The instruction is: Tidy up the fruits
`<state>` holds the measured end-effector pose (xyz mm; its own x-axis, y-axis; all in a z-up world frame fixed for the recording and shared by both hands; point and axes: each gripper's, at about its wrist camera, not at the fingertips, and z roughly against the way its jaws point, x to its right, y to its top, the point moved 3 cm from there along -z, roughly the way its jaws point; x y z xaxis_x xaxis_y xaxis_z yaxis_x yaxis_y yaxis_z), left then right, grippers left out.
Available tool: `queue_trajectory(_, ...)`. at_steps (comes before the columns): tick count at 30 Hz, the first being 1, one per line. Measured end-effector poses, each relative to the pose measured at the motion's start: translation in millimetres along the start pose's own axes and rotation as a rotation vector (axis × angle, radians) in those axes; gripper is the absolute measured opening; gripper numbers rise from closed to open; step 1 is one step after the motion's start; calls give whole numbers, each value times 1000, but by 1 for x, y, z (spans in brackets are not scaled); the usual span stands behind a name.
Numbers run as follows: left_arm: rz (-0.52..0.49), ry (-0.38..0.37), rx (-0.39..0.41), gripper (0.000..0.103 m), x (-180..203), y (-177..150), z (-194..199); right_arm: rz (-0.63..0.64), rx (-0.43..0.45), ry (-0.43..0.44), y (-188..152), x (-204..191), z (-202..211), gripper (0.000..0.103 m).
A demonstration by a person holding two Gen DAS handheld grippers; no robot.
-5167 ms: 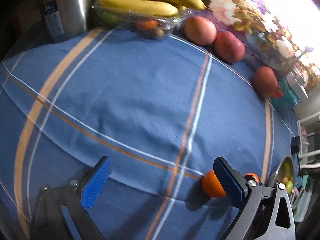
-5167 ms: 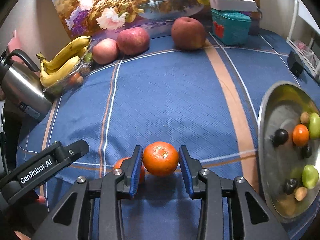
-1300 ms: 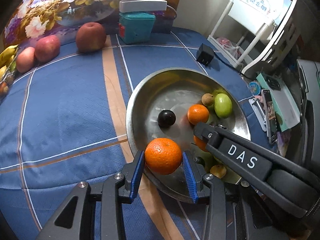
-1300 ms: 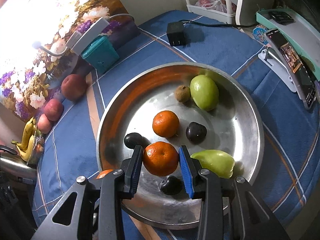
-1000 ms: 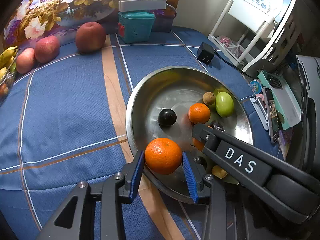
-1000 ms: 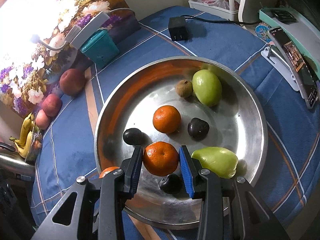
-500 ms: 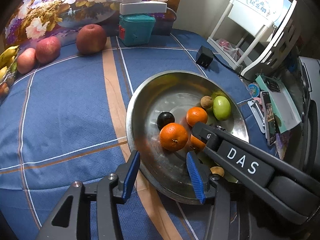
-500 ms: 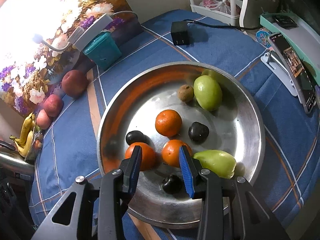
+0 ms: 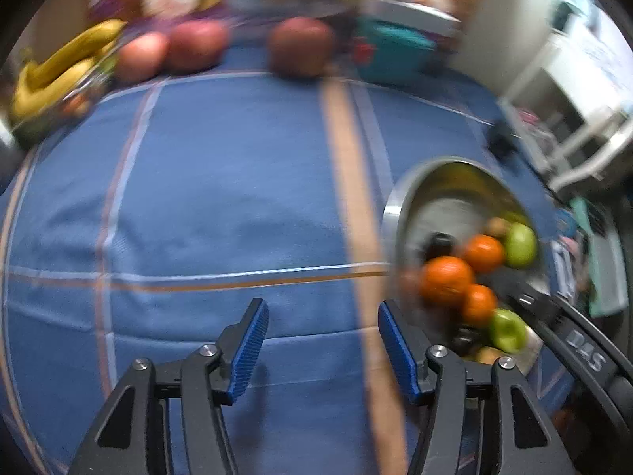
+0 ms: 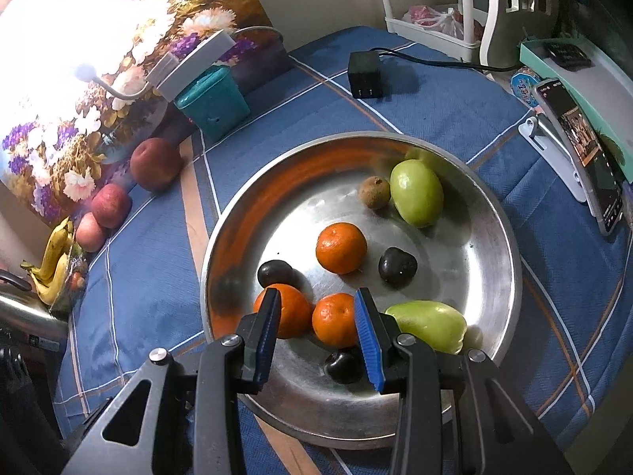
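My left gripper (image 9: 321,308) hangs over the blue cloth (image 9: 221,206), left of the metal plate (image 9: 389,213). Its jaws are opening and nothing is between them; this view is blurred. My right gripper (image 10: 316,297) is over the near side of the plate (image 10: 510,245), open. An orange (image 10: 334,318) lies on the plate below the gap, clear of the left pad. A second orange (image 10: 294,312) sits beside it, a third (image 10: 341,247) farther in. Two green fruits (image 10: 415,192) (image 10: 427,322), dark plums (image 10: 397,267) and a small brown fruit (image 10: 374,192) share the plate.
Three apples (image 10: 155,164) line the flower painting at the back, with bananas (image 10: 51,257) and a kettle (image 10: 23,316) at the far left. A teal box (image 10: 213,107), a black adapter (image 10: 366,75) and a phone on a stand (image 10: 585,150) ring the plate.
The left gripper has opened wider and swung left off the plate to over the cloth; the orange it let go stays in the plate. The right gripper has hardly moved.
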<state>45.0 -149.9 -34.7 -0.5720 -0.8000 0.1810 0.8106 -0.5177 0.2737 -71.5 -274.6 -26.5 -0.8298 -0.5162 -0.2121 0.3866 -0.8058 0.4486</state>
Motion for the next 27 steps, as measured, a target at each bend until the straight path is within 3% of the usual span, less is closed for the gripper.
queue_trajectory(5,55,118,24,75,-32,10,6,37,-4,-16,-2,-7,-2,39)
queue_trajectory(8,82,149,39,80,-47,14,12,74,-6,-21,-4,-15,-2,39)
queue_trajectory(14,68,243,84,101,-67,20,23,161,11,-43,-8,-32,0,39)
queue_trajectory(17,54,269,106,103,-69,23,25,207,22,-53,-10,-42,1,40)
queue_trajectory(19,47,270,113,103,-69,22,27,232,31,-65,-11,-46,1,55)
queue_trajectory(21,46,261,113,103,-69,23,27,255,39,-70,-12,-50,2,57)
queue_trajectory(25,45,241,106,103,-68,22,25,285,55,-84,-15,-54,1,83)
queue_trajectory(27,42,238,108,103,-68,23,24,298,55,-89,-16,-55,0,84)
